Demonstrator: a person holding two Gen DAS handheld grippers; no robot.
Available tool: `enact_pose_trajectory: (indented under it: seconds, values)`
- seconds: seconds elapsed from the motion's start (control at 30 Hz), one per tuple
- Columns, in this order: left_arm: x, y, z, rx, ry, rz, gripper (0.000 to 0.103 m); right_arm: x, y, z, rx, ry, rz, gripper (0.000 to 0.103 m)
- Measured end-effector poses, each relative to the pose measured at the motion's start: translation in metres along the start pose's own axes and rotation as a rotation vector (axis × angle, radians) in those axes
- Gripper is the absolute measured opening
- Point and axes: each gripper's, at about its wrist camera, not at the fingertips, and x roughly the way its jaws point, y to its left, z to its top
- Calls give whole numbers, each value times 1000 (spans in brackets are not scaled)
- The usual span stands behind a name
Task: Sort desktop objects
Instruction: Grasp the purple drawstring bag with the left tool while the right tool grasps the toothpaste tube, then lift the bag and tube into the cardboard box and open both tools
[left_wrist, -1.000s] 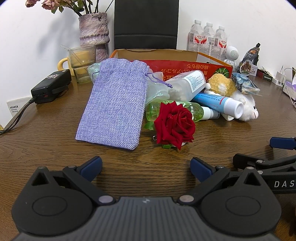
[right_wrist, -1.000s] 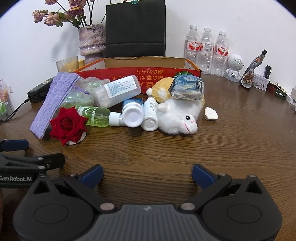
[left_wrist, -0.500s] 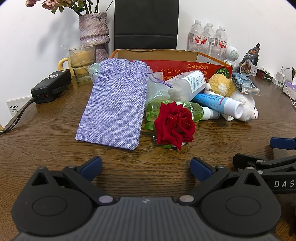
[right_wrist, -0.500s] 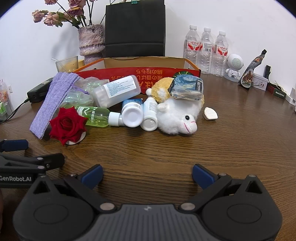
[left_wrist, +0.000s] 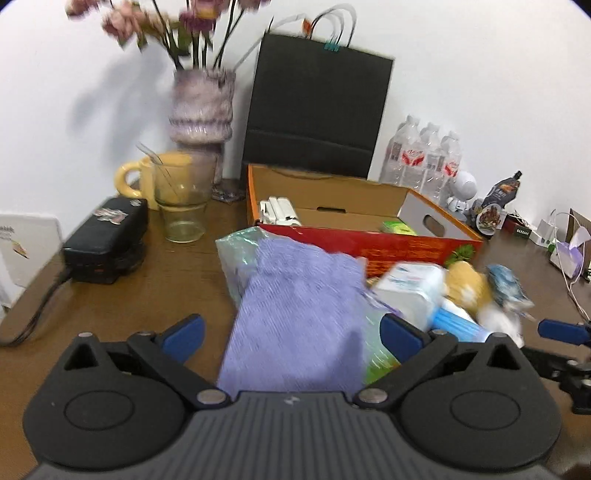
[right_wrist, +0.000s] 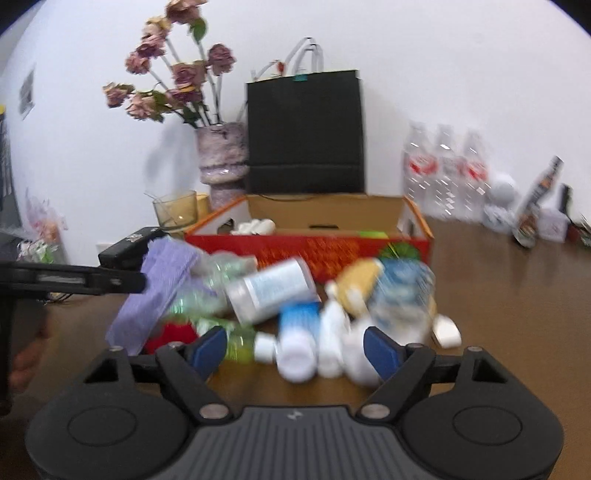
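Observation:
A pile of objects lies on the brown table in front of an open cardboard box (left_wrist: 332, 206). In the left wrist view a purple cloth pouch (left_wrist: 295, 325) lies between the fingers of my open, empty left gripper (left_wrist: 291, 334). Beside it are a clear bottle (left_wrist: 410, 291) and a blue tube (left_wrist: 458, 325). In the right wrist view my open, empty right gripper (right_wrist: 293, 347) hangs over white bottles (right_wrist: 328, 343), a blue-capped tube (right_wrist: 297, 332), a plush toy (right_wrist: 360, 284) and a red rose (right_wrist: 171, 334). Both views are blurred.
A vase of dried flowers (left_wrist: 201, 107), a black paper bag (left_wrist: 317, 114), a glass (left_wrist: 181, 206), a yellow mug (left_wrist: 133, 181) and a black power brick (left_wrist: 107, 236) stand at the back left. Water bottles (left_wrist: 424, 155) and small items stand at the back right.
Both grippers have lifted and moved forward over the pile; the box's inside now shows. The purple pouch now sits between the left fingers. Both stay open.

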Motion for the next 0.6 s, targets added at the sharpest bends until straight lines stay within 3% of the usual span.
enact_pose_trajectory:
  seconds: [0.07,0.1,0.17,0.2,0.23,0.3,0.37,0.6]
  values:
    - [16,7,5,-11,50,-25,86,14,2,8,-22,12,5,63]
    - [20,10,5,-19,69,-59,63,21,2,8,-29,26,1,47]
    - [28,14,1,-50,131,-117,44,34,3,10,-43,55,-5,32]
    - [28,14,-1,-57,141,-124,25,41,4,11,-50,70,-9,32]
    - [27,14,-3,-63,148,-128,14,48,4,11,-57,84,-12,32]
    - [19,11,-5,-62,134,-130,6,61,5,13,-71,113,-19,32]
    - [3,6,-8,-67,106,-130,5,74,6,14,-85,142,-26,31]
    - [-71,-2,18,-110,-59,-215,5,37,-7,43,-68,54,-37,30]
